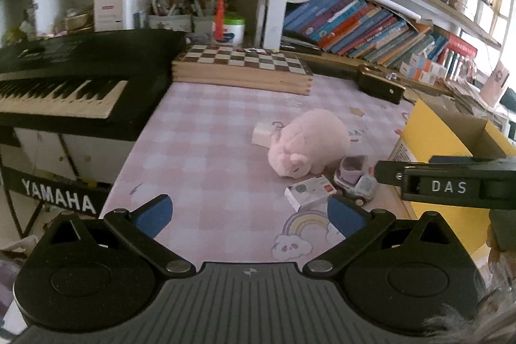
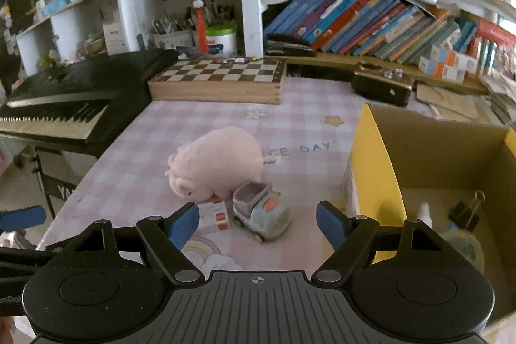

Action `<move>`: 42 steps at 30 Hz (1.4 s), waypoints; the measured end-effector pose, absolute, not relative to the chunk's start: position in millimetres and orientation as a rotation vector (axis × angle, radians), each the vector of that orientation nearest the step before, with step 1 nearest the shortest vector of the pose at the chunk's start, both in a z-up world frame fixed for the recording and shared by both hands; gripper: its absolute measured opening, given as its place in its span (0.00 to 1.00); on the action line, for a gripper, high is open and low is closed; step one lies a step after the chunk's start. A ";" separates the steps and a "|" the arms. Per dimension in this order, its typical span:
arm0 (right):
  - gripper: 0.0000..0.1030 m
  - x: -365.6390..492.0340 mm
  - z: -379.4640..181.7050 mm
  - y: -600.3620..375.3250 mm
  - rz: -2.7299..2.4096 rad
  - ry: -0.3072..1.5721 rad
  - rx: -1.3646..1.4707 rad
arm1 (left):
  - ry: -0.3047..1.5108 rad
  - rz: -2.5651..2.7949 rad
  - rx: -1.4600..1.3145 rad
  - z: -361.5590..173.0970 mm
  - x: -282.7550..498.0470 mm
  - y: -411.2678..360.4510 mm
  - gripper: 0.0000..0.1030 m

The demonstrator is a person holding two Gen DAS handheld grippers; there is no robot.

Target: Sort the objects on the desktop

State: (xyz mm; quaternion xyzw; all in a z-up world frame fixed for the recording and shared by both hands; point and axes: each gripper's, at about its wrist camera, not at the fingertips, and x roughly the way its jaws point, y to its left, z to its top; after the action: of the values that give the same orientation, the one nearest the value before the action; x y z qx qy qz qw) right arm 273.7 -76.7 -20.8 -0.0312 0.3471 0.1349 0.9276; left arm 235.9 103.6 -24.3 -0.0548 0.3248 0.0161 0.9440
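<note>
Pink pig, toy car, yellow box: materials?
Pink pig: plush fabric, matte fuzzy pile, soft rounded shape. Toy car: likely moulded plastic, smooth with a slight sheen. Yellow box: cardboard, printed yellow outside, raw brown inside, folded flaps.

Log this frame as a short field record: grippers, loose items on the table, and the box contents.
left gripper: open, empty
right gripper: open, empty, facing the toy car
on tablecloth: pink plush pig, toy car, small white box, pale block behind the pig
cardboard box: open; binder clip and round item inside
</note>
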 end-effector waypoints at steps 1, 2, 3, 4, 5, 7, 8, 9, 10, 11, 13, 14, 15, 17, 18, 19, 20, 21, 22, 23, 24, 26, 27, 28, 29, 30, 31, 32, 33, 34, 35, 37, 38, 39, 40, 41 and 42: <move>0.79 278.2 -21.7 -75.2 0.285 0.726 -0.069 | 0.668 0.028 -0.105 -25.8 240.2 101.8 1.00; 0.79 283.4 -23.1 -73.4 0.291 0.746 -0.073 | 0.675 0.025 -0.101 -27.2 243.4 100.4 1.00; 0.79 288.4 -24.7 -71.4 0.291 0.765 -0.079 | 0.682 0.021 -0.099 -28.6 246.2 99.4 1.00; 0.79 293.1 -26.6 -69.6 0.292 0.781 -0.086 | 0.691 0.019 -0.099 -30.5 248.9 98.5 1.00; 0.79 297.9 -28.8 -67.5 0.295 0.797 -0.097 | 0.697 0.019 -0.100 -32.1 250.9 98.1 1.00; 0.79 307.5 -33.9 -63.8 0.298 0.822 -0.118 | 0.713 0.020 -0.108 -36.3 255.1 97.7 1.00; 0.79 312.9 -37.0 -61.9 0.297 0.838 -0.128 | 0.720 0.019 -0.112 -38.5 257.0 97.2 1.00; 0.79 319.6 -40.7 -60.4 0.294 0.857 -0.133 | 0.726 0.016 -0.117 -41.0 259.6 96.2 1.00; 0.79 325.6 -44.1 -59.4 0.288 0.873 -0.132 | 0.732 0.012 -0.120 -43.7 262.2 95.5 1.00; 0.79 331.8 -47.9 -58.6 0.280 0.889 -0.131 | 0.736 0.008 -0.121 -45.9 264.7 94.2 1.00; 0.79 343.7 -55.1 -58.7 0.267 0.924 -0.121 | 0.746 -0.005 -0.118 -51.1 271.1 90.2 1.00; 0.79 349.6 -59.0 -58.5 0.264 0.944 -0.112 | 0.749 -0.011 -0.116 -53.1 274.2 88.0 1.00; 0.78 354.9 -63.1 -57.9 0.259 0.967 -0.105 | 0.753 -0.019 -0.115 -55.3 277.6 85.5 1.00; 0.71 362.0 -69.9 -57.7 0.257 1.010 -0.092 | 0.761 -0.039 -0.111 -59.5 285.7 79.6 1.00; 0.68 363.9 -71.7 -58.7 0.264 1.021 -0.079 | 0.764 -0.050 -0.107 -61.5 289.3 77.0 1.00; 0.63 364.2 -71.3 -59.2 0.273 1.020 -0.070 | 0.768 -0.060 -0.100 -63.7 293.4 73.8 1.00; 0.59 364.4 -70.1 -59.3 0.280 1.018 -0.070 | 0.772 -0.068 -0.094 -65.6 296.8 71.2 1.00; 0.59 364.6 -68.7 -60.3 0.287 1.019 -0.063 | 0.779 -0.078 -0.087 -67.8 301.3 68.1 0.99; 0.59 365.0 -67.8 -62.2 0.291 1.025 -0.049 | 0.785 -0.092 -0.078 -70.0 306.3 64.6 0.98; 0.59 364.5 -66.0 -64.7 0.291 1.024 -0.033 | 0.787 -0.104 -0.069 -71.8 310.0 61.5 0.98; 0.59 363.7 -63.2 -67.0 0.286 1.014 -0.021 | 0.789 -0.116 -0.057 -73.7 314.3 58.0 0.98; 0.59 361.0 -55.9 -70.5 0.279 0.986 0.001 | 0.790 -0.129 -0.027 -77.2 321.6 50.3 0.95; 0.59 360.1 -51.6 -71.4 0.273 0.971 0.007 | 0.793 -0.129 -0.011 -79.0 325.6 46.2 0.94; 0.59 359.1 -47.9 -72.7 0.268 0.957 0.013 | 0.798 -0.130 0.000 -80.7 329.4 42.9 0.90; 0.59 357.5 -44.3 -73.3 0.263 0.943 0.016 | 0.802 -0.131 0.006 -82.0 332.2 40.7 0.88; 0.59 356.1 -41.1 -74.2 0.257 0.930 0.018 | 0.809 -0.126 0.012 -84.2 335.3 38.0 0.86; 0.59 355.2 -39.1 -74.9 0.254 0.919 0.019 | 0.815 -0.120 0.016 -85.7 336.4 36.9 0.84; 0.59 354.9 -38.0 -75.2 0.252 0.912 0.020 | 0.824 -0.116 0.019 -88.2 337.7 35.4 0.82; 0.59 354.8 -37.5 -75.0 0.251 0.910 0.019 | 0.814 -0.108 0.033 -88.9 336.6 33.3 0.81; 0.59 354.4 -37.7 -74.7 0.251 0.911 0.020 | 0.810 -0.104 0.041 -89.2 335.9 31.9 0.80; 0.59 353.8 -38.3 -74.5 0.251 0.914 0.021 | 0.805 -0.099 0.046 -89.3 334.9 31.1 0.73; 0.59 352.0 -39.4 -74.9 0.248 0.919 0.026 | 0.782 -0.096 0.046 -87.5 331.7 32.6 0.56; 0.59 350.7 -39.7 -74.9 0.247 0.920 0.029 | 0.782 -0.097 0.044 -86.9 330.9 33.8 0.56; 0.59 349.4 -39.9 -75.1 0.248 0.920 0.031 | 0.783 -0.105 0.040 -86.2 329.5 35.7 0.56; 0.59 347.8 -39.8 -74.7 0.249 0.920 0.033 | 0.786 -0.107 0.032 -85.7 328.1 38.2 0.55; 0.59 345.6 -39.3 -74.2 0.252 0.918 0.033 | 0.787 -0.099 0.017 -84.4 325.3 42.2 0.55; 0.59 343.9 -38.6 -73.6 0.257 0.916 0.033 | 0.782 -0.086 0.007 -82.5 322.0 46.6 0.55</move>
State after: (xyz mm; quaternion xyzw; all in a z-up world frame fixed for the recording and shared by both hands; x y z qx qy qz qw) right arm 343.9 -73.6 -38.6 0.0161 0.4411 0.1237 0.8887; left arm 322.0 46.6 -82.5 0.0032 0.3809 -0.0418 0.9237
